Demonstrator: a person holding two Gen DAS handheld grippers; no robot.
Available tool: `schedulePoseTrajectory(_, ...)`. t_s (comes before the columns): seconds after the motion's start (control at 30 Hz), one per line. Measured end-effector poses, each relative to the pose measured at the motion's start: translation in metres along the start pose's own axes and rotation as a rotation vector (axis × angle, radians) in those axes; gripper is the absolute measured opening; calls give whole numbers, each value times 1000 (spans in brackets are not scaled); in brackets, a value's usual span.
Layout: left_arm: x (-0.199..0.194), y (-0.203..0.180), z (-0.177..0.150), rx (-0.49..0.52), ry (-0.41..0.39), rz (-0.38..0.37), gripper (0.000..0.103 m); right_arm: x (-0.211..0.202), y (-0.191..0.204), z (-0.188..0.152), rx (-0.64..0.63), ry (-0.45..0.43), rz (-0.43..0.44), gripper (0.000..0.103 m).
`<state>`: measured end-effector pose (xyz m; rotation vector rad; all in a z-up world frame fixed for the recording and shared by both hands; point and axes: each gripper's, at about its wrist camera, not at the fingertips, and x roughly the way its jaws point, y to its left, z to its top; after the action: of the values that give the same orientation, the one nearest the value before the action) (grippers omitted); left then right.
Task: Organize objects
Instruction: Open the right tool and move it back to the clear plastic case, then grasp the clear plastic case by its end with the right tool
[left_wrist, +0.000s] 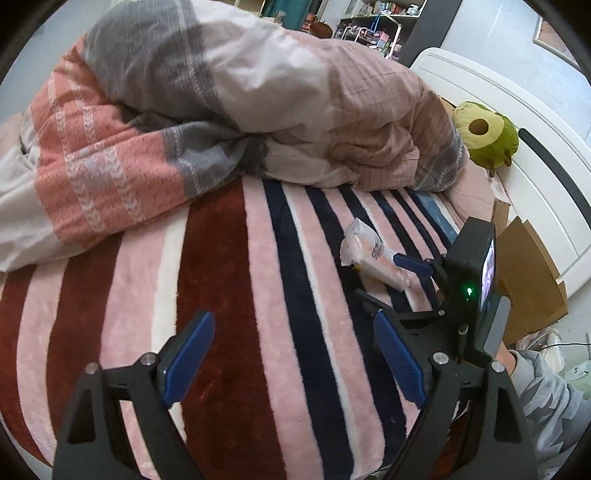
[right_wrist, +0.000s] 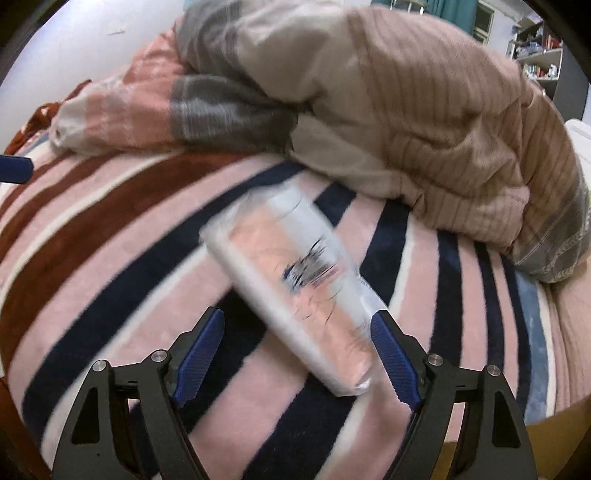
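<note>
Blue pads of the right tool (right_wrist: 297, 354) fill the bottom of the right wrist view, spread wide, gripping nothing. Plastic-wrapped pack (right_wrist: 295, 295) lies diagonally on the striped blanket (right_wrist: 110, 236) between them; its near end sits just by the right-hand pad, and I can't tell whether they touch. The left-hand pad is clear of it. Pack is white and pink under clear film. There's a dark blue and black printed mark on top, but motion blur makes it unreadable.

Left tool (left_wrist: 293, 363) is also wide open and empty, over the red and pink stripes, well apart from the pack. From the left wrist view the pack (left_wrist: 369, 254) lies further out to the right, with one blue finger of the right tool (left_wrist: 412, 264) at its near end. The print is too small to read there too.

Obstacles: crumpled duvet (left_wrist: 207, 103), pink, grey and beige, heaped across the bed just behind the pack and not touching it. Green avocado plush (left_wrist: 487, 133) sits beyond the duvet against the white headboard (left_wrist: 517, 110). Cardboard (left_wrist: 524, 266) is wedged at the bed's right edge beside the right tool body. Grey sleeve (left_wrist: 546, 402) shows at bottom right. Cluttered shelves (left_wrist: 373, 22) in the background, labels unreadable.
</note>
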<state>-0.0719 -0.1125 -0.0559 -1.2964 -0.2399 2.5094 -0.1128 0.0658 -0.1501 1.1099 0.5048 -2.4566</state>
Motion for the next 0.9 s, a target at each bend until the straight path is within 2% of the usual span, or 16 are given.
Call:
schedulePoseTrajectory(0.17, 3, -2, -1, 2, 0, 0, 87, -2, -6, 1, 12, -43, -58, 81)
schedulePoseTrajectory(0.3, 2, -4, -2, 9, -4, 10, 87, 4, -12, 5, 23, -26, -82, 91)
schedulePoseTrajectory(0.47, 2, -4, -3, 9, -3, 13, 87, 17, -23, 8, 76, 11, -31, 88)
schedulePoseTrajectory(0.53, 2, -4, -3, 9, -2, 18, 87, 15, -25, 8, 81, 2, -23, 64)
schedulePoseTrajectory(0.63, 1, -4, -5, 11, -4, 22, 87, 10, -21, 7, 65, 1, 1, 37)
schedulePoseTrajectory(0.73, -3, -3, -7, 9, -10, 13, 87, -4, -12, 7, 44, -12, 55, 28)
schedulePoseTrajectory(0.9, -7, 1, -11, -7, -14, 18, 87, -35, 11, -3, -1, -4, 168, 27)
